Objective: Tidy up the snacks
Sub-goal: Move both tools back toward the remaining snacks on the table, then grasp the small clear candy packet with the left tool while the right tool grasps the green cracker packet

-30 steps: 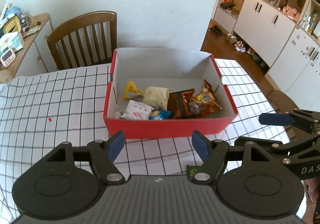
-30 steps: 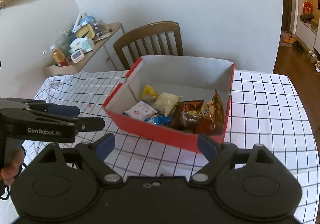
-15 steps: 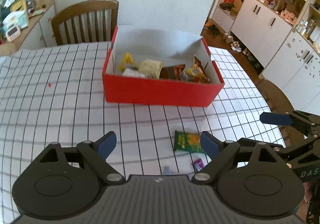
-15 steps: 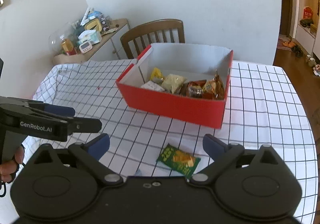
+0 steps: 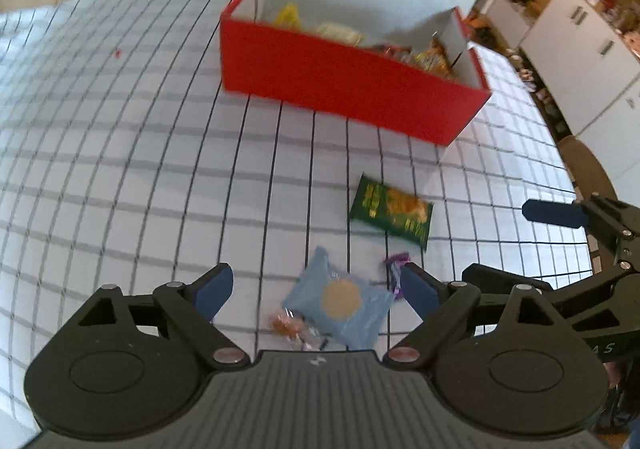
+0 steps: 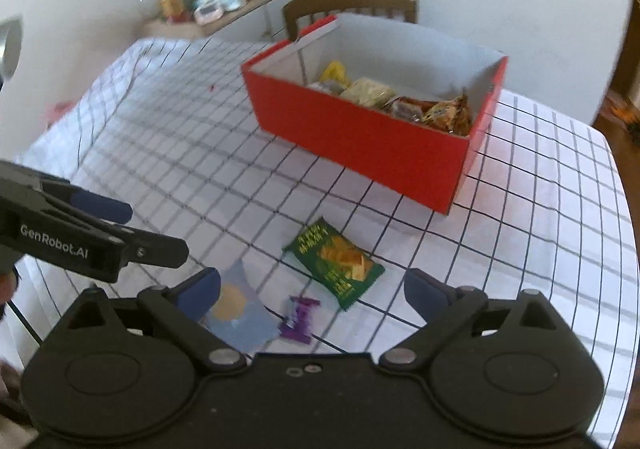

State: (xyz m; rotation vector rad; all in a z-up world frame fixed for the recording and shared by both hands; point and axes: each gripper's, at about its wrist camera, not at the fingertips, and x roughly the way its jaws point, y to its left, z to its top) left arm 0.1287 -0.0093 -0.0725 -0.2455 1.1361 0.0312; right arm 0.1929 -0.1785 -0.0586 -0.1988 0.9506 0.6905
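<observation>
Four loose snacks lay on the counter [image 5: 120,177] on the near side of the red box [image 5: 352,89]. The blue packet [image 5: 340,301] sat directly between the spread left tongs [image 5: 316,289], which pinched nothing, its long axis slanting from far-left to near-right. The right tongs [image 6: 316,289], also spread and empty, stood nearer the green packet [image 6: 334,263], just beyond them and lying on a similar slant, with a purple candy [image 6: 299,319] between their fingers
</observation>
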